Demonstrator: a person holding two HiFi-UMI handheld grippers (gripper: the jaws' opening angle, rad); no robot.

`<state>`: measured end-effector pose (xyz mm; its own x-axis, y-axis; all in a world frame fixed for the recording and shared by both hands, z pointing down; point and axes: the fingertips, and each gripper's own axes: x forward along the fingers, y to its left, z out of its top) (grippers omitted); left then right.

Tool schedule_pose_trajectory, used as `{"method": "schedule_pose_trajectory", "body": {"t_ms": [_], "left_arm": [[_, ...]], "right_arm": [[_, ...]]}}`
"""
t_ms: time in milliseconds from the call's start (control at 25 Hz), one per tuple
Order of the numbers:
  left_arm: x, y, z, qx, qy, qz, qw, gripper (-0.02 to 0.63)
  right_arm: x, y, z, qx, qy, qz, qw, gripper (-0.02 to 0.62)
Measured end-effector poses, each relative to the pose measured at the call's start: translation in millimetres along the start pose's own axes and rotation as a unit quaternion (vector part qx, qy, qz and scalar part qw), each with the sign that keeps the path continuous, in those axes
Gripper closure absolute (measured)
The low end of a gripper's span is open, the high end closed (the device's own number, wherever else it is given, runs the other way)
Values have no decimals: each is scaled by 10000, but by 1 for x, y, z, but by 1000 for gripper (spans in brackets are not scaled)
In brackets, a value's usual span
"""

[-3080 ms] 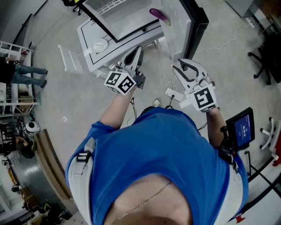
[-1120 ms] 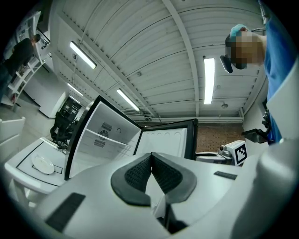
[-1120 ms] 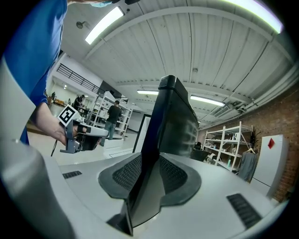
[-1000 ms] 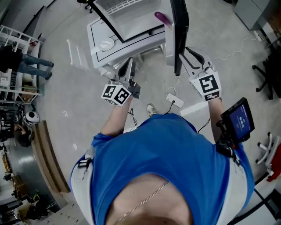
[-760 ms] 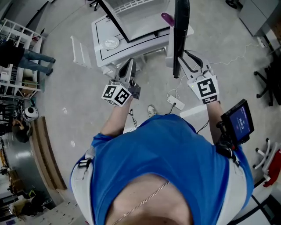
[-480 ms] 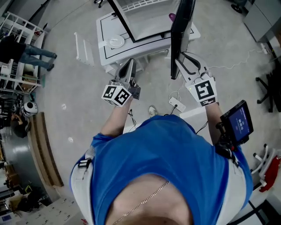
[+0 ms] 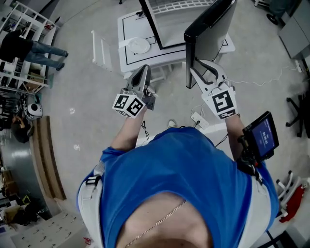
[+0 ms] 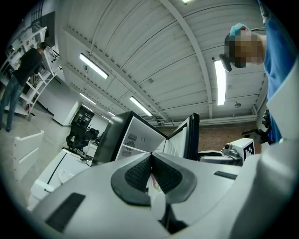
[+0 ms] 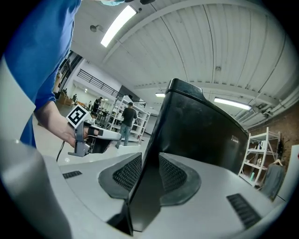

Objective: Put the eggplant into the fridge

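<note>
My right gripper [image 7: 199, 73] is shut on the free edge of the black fridge door [image 7: 209, 32]. In the right gripper view that edge [image 9: 148, 163] runs straight between the ribbed pads [image 9: 127, 172]. The door stands partly swung across the open fridge [image 7: 170, 13], whose white wire shelf shows at the top. No eggplant is visible; the door hides the spot where it lay. My left gripper [image 7: 143, 73] is shut and holds nothing, hanging over the floor in front of the white table [image 7: 127, 63]. In the left gripper view the fridge [image 8: 122, 140] and its door [image 8: 191, 136] stand ahead.
A white plate [image 7: 139, 45] lies on the white table beside the fridge. A white rack [image 7: 99, 48] stands on the floor to the left and a power strip [image 7: 199, 120] lies near my feet. Shelving and a person [image 7: 30, 44] are at far left. A small screen [image 7: 264, 139] rides on my right forearm.
The door has swung with my right gripper on its edge, from edge-on to showing its broad face. The purple eggplant has gone out of view behind it. The left gripper stayed shut.
</note>
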<state>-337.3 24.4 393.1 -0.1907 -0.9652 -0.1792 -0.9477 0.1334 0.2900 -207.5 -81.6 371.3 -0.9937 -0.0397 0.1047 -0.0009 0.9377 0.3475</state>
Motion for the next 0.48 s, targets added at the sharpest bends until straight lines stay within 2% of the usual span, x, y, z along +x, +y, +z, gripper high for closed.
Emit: {"method": "schedule_pose_trajectory", "body": {"t_ms": [480], "left_arm": [[0,79,21,175,-133,264,9994,597]], "right_arm": [[92,3,1,-87,-92,244,9996,474]]}}
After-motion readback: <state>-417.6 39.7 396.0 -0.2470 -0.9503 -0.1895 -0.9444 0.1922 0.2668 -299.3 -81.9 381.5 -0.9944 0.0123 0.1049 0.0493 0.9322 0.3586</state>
